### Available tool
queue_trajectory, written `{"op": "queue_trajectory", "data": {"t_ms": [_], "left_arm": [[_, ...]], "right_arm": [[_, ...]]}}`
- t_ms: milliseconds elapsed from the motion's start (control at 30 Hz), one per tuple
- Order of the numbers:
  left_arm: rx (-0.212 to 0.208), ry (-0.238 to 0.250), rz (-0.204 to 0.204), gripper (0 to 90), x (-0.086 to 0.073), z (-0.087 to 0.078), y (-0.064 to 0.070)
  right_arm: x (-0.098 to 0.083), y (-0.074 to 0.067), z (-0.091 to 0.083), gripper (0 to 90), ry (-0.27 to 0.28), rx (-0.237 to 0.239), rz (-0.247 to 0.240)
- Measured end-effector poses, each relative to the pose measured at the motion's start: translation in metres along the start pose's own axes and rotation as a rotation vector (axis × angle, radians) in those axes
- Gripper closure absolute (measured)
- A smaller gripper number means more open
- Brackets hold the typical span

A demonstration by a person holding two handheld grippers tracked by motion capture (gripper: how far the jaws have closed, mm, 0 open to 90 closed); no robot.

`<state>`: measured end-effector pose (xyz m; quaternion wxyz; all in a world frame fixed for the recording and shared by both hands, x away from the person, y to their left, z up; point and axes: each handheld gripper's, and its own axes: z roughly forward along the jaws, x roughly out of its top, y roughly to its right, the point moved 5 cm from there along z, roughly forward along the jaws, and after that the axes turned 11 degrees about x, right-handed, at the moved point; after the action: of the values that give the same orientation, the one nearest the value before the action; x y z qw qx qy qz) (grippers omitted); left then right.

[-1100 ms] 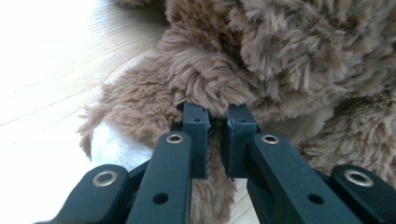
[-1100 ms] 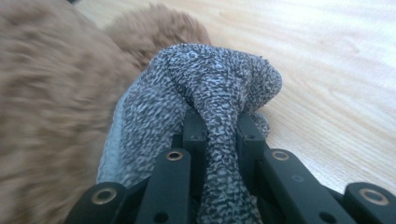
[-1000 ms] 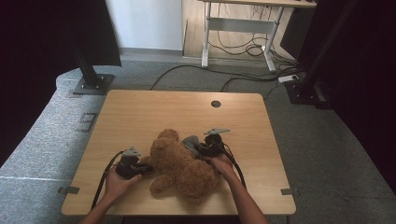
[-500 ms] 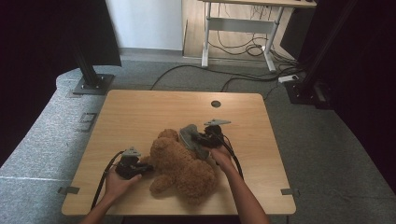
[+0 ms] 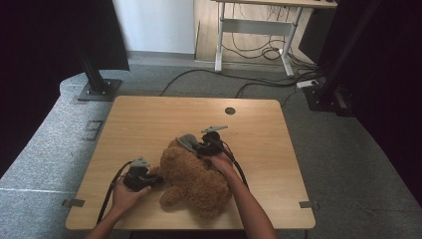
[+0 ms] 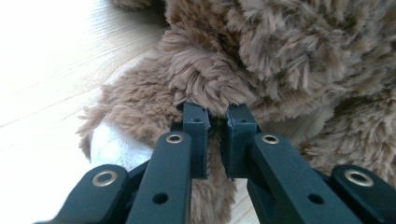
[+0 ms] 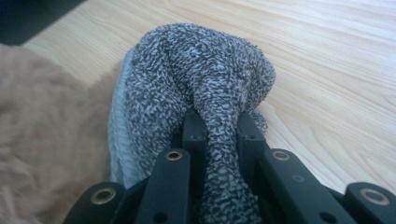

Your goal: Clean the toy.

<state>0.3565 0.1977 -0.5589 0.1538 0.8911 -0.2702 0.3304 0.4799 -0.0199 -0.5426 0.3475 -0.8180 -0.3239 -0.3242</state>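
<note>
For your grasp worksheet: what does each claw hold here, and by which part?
Left claw pinches a tuft of fur on the brown teddy bear, beside a paw. Right claw grips a bunched fold of the grey knitted hat.

Brown teddy bear (image 5: 194,181), grey-flecked knit hat (image 7: 196,88).

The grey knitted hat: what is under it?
Under the grey knitted hat sits the top of the teddy bear and the wooden table. The right tool pinches its fabric. Whether it covers the bear's head is hidden.
</note>
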Motion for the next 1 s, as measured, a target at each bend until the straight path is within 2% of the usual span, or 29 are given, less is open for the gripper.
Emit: {"op": "queue_trajectory", "data": {"t_ms": [67,300,400,500,667,833,1000], "left_arm": [[0.001,0.000,0.000,81.0,0.000,0.000,0.000],[0.003,0.000,0.000,80.9,0.000,0.000,0.001],[0.003,0.000,-0.001,80.9,0.000,0.000,0.000],[0.003,0.001,-0.002,80.9,0.000,0.000,0.000],[0.004,0.001,-0.003,80.9,0.000,0.000,0.001],[0.005,0.000,-0.003,80.9,0.000,0.000,0.000],[0.005,0.000,-0.008,80.9,0.000,0.000,0.000]], "right_arm": [[-0.003,0.004,-0.004,78.0,-0.014,-0.026,-0.002],[-0.013,0.016,-0.020,77.9,-0.012,-0.063,0.032],[-0.018,0.020,-0.029,78.0,-0.005,-0.074,0.043],[-0.016,0.020,-0.040,77.9,0.026,-0.081,0.039],[-0.007,0.012,-0.067,78.0,0.111,-0.070,0.028],[-0.006,-0.004,-0.098,78.1,0.193,-0.036,0.023],[-0.015,-0.018,-0.122,78.1,0.225,-0.026,0.008]]}}
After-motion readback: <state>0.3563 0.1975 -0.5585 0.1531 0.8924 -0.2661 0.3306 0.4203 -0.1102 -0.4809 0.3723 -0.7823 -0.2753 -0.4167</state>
